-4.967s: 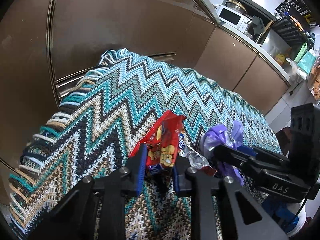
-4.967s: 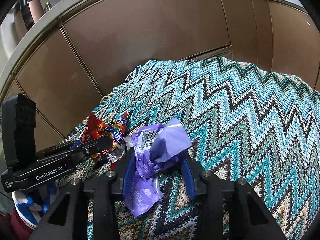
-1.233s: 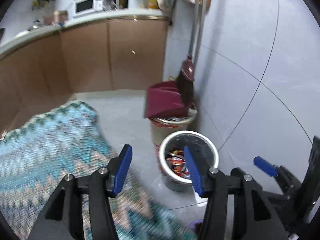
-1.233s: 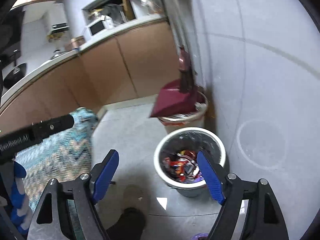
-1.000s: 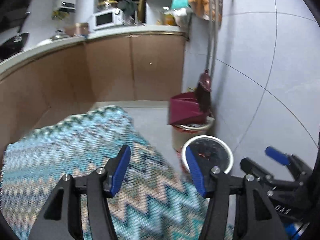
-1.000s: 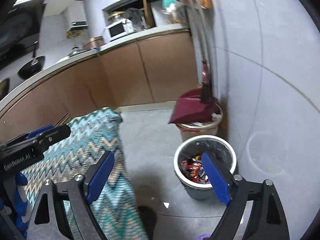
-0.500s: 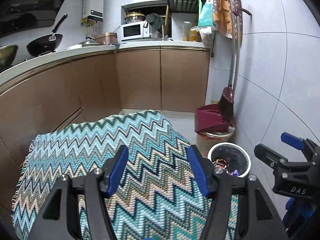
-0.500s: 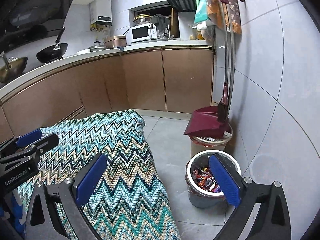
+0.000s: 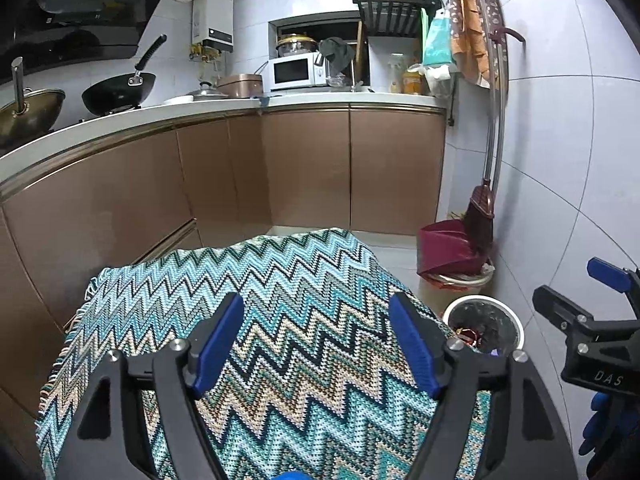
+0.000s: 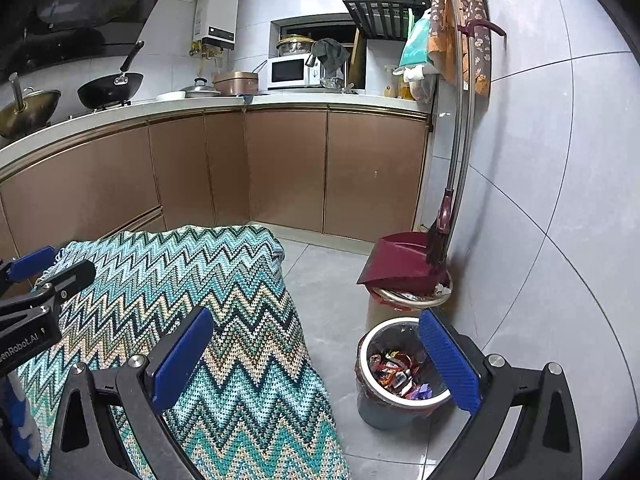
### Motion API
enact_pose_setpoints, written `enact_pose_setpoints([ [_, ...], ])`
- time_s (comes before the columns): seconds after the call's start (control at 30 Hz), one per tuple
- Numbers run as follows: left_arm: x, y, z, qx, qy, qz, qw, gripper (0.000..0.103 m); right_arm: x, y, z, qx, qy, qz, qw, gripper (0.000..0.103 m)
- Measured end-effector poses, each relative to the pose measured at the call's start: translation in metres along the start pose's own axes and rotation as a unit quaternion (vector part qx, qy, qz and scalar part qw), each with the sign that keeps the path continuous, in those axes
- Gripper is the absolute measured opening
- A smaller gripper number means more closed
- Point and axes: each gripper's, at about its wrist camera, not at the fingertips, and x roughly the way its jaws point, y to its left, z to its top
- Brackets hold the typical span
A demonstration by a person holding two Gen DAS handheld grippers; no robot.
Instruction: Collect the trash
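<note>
A round bin (image 10: pixel 368 396) with a white rim stands on the grey floor at the right of the table. Red and purple wrappers (image 10: pixel 396 374) lie inside it. It also shows in the left wrist view (image 9: pixel 516 326). My left gripper (image 9: pixel 316 344) is open and empty above the zigzag cloth (image 9: pixel 260 292) on the table. My right gripper (image 10: pixel 316 360) is open and empty, over the cloth's right edge (image 10: pixel 240 288) and the floor. No trash shows on the cloth.
A second bin (image 10: pixel 416 300) with a maroon dustpan (image 10: pixel 396 264) and broom (image 10: pixel 440 236) on it stands against the tiled wall. Brown kitchen cabinets (image 10: pixel 280 168) run behind the table. Grey floor (image 10: pixel 328 276) lies between table and bins.
Five seconds ago each gripper held a wrapper on the cloth; now both are open and empty. In the last second both cameras pulled back and up from the bin toward the table.
</note>
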Motion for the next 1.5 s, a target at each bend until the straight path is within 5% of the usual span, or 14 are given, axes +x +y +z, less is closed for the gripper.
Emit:
enact_pose_setpoints([
  [1.5, -0.028, 0.026, 0.005, -0.015, -0.036, 0.052, 0.9979, 0.077, -0.027, -0.012, 0.014, -0.014, -0.04, -0.023, 0.999, 0.103],
])
